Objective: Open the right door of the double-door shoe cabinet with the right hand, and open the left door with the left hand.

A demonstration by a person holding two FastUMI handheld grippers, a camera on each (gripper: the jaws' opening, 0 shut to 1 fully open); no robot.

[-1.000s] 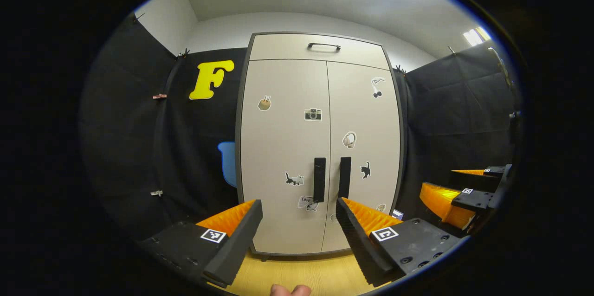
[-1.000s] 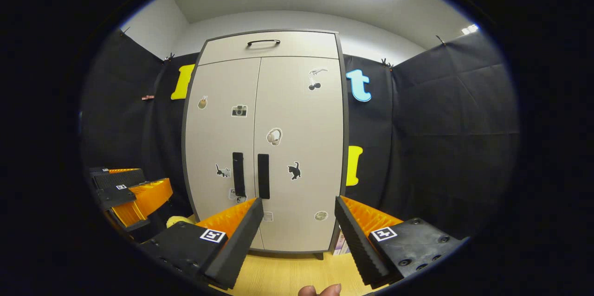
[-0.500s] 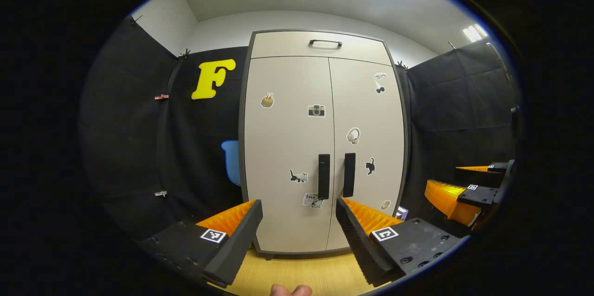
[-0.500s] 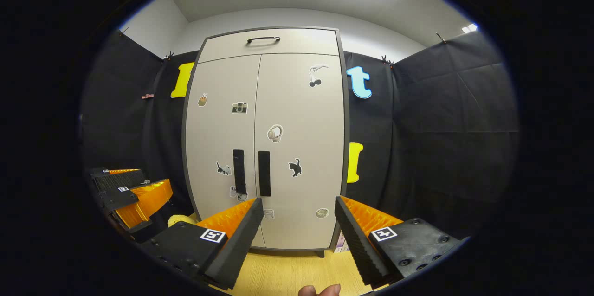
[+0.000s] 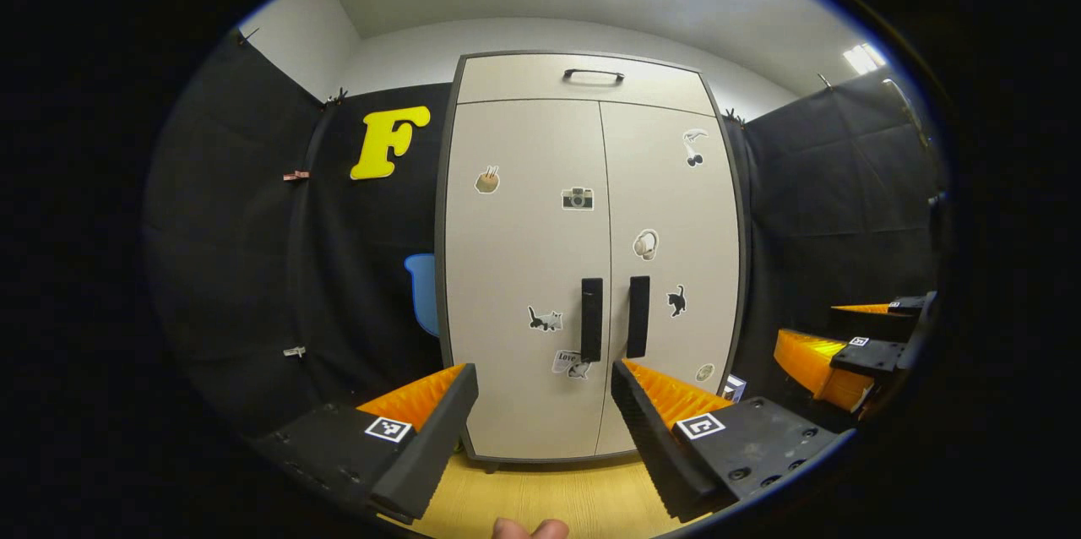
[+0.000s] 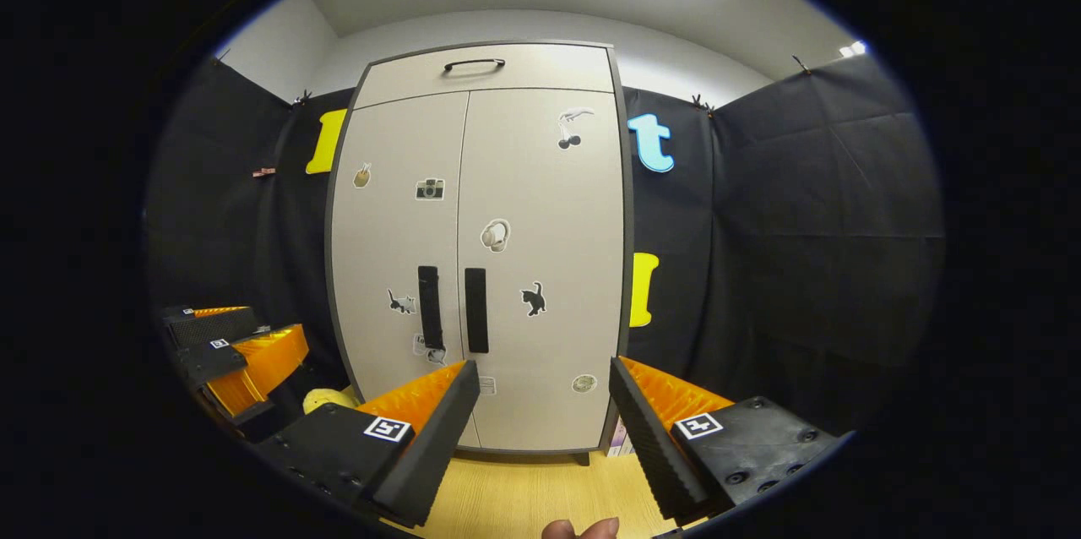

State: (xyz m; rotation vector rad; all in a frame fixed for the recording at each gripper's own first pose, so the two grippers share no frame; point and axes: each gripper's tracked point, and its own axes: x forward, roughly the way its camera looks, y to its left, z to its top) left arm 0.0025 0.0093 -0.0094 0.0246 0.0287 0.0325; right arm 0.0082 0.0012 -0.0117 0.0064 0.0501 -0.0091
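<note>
A: Where was the tall beige double-door shoe cabinet (image 5: pixel 591 269) with the dark frame when you held both tools up?

B: It stood on the pale wooden floor (image 5: pixel 549 497) against the black cloth wall, straight ahead of you. Both doors were shut, the left door (image 5: pixel 524 269) and the right door (image 5: pixel 676 252) meeting at the middle seam, with the left black vertical handle (image 5: pixel 591 319) and the right black vertical handle (image 5: pixel 638 316) just beside each other.

A: And your left tool (image 5: pixel 545 404)?

B: Its black-and-orange fingers were spread wide with nothing between them, well apart from the cabinet. Your right tool (image 6: pixel 540 404) was the same: wide open, empty, short of the doors.

A: What did one view give you that the other did not?

B: In the left gripper view your right tool (image 5: pixel 832 353) sat off at the right edge, while the right gripper view caught your left tool (image 6: pixel 241 357) low at the left, with a small yellow object (image 6: pixel 325 400) on the floor by it. The right gripper view also showed the right handle (image 6: pixel 475 310) left of your open fingers.
</note>
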